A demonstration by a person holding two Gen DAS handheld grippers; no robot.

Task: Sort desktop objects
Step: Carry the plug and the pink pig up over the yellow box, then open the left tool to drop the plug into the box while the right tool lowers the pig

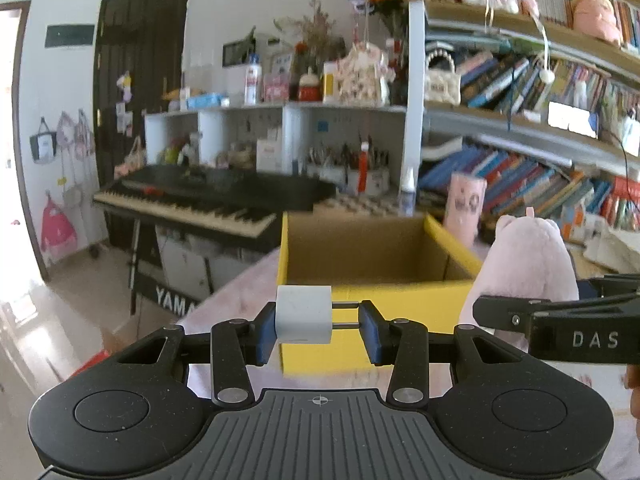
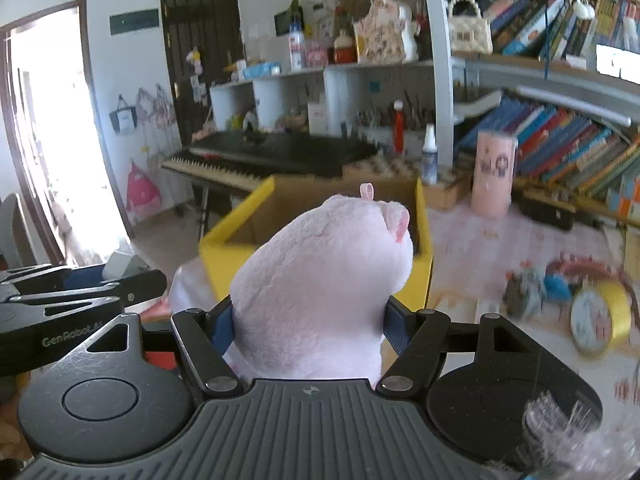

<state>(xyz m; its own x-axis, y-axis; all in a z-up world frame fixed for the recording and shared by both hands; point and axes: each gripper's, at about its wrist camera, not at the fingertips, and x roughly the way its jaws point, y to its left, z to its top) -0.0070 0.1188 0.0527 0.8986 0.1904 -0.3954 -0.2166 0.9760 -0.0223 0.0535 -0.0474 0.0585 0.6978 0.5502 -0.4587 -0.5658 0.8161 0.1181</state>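
Observation:
My left gripper point(image 1: 318, 330) is shut on a white plug adapter point(image 1: 305, 314), its two metal prongs pointing at the right pad. It hangs in the air just in front of an open yellow cardboard box point(image 1: 376, 304). My right gripper point(image 2: 308, 320) is shut on a pink plush toy point(image 2: 324, 280), which fills the middle of the right wrist view and hides most of the yellow box point(image 2: 224, 252) behind it. The plush point(image 1: 524, 264) and the right gripper's black arm show at the right of the left wrist view. The left gripper appears at the left edge of the right wrist view.
A pink cloth covers the desk point(image 2: 500, 240). On it to the right lie a yellow tape roll point(image 2: 600, 316), small toys point(image 2: 528, 288) and a pink cylinder point(image 2: 494, 172). Bookshelves point(image 1: 540, 160) stand behind; a keyboard piano point(image 1: 200, 200) is at the left.

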